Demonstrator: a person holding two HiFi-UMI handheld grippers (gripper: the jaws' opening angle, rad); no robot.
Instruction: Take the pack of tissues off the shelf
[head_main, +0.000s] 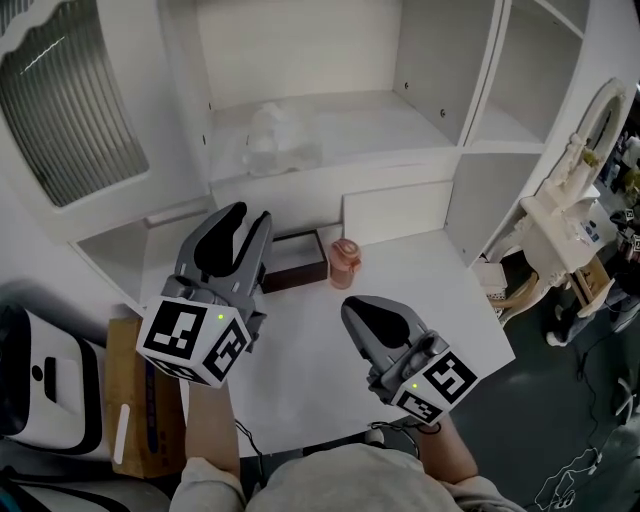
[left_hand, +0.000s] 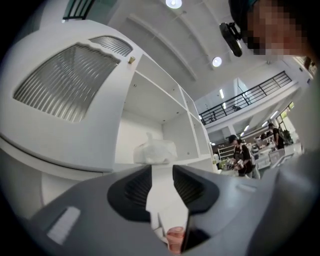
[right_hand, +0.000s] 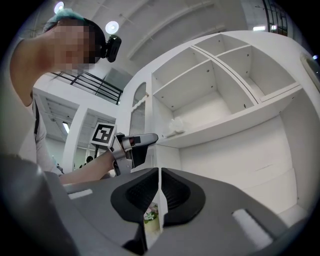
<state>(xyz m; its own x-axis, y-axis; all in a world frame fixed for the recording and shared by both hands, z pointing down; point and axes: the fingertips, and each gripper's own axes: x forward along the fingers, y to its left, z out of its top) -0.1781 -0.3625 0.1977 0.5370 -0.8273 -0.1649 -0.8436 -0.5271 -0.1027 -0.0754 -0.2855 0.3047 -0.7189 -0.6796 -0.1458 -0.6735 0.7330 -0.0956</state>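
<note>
The pack of tissues (head_main: 272, 140), in clear wrap, lies on the white shelf (head_main: 400, 125) at the back of the cabinet, left of the middle. My left gripper (head_main: 245, 215) hangs over the white table, below and in front of the pack, and points up at it. Its jaws stand apart with nothing between them. The left gripper view shows the pack (left_hand: 156, 151) straight ahead above the gap. My right gripper (head_main: 362, 312) is shut and empty, lower and to the right. In the right gripper view the pack (right_hand: 176, 126) is small on the shelf.
A dark brown box (head_main: 293, 262) and a pink cup (head_main: 344, 262) stand at the back of the white table (head_main: 320, 380), under the shelf. A white appliance (head_main: 40, 385) and a cardboard piece (head_main: 135, 400) are at left. A white machine (head_main: 570, 220) stands at right.
</note>
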